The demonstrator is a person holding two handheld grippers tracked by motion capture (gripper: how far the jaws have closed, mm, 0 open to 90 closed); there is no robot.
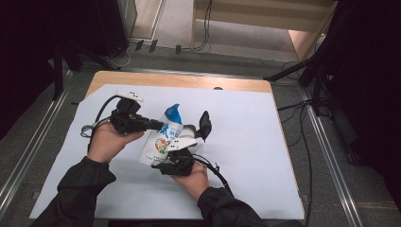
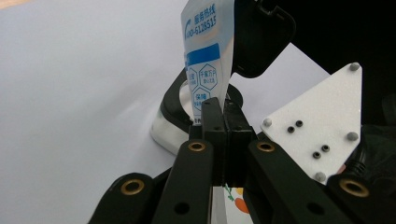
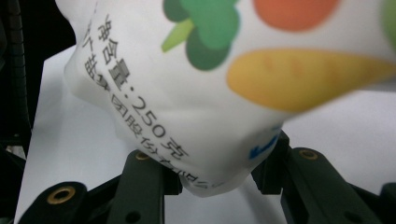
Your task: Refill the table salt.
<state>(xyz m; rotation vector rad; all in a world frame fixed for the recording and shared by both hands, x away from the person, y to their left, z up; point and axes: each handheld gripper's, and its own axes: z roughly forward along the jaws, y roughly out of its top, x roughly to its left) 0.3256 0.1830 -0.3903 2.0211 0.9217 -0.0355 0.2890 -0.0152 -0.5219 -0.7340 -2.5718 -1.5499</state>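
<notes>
The soft white plastic pouch with blue print and vegetable pictures (image 1: 163, 139) is lifted a little above the middle of the worktop (image 1: 246, 142), which a pale sheet covers; both hands keep it between them. The left hand-held gripper (image 1: 158, 125) has its jaws pressed together on the thin flat edge of the pouch (image 2: 205, 70), near the blue top; the right hand-held gripper (image 1: 165, 163) stands with jaws partly apart and clamps the full, rounded lower end of the pouch (image 3: 224, 107), one jaw on each side.
</notes>
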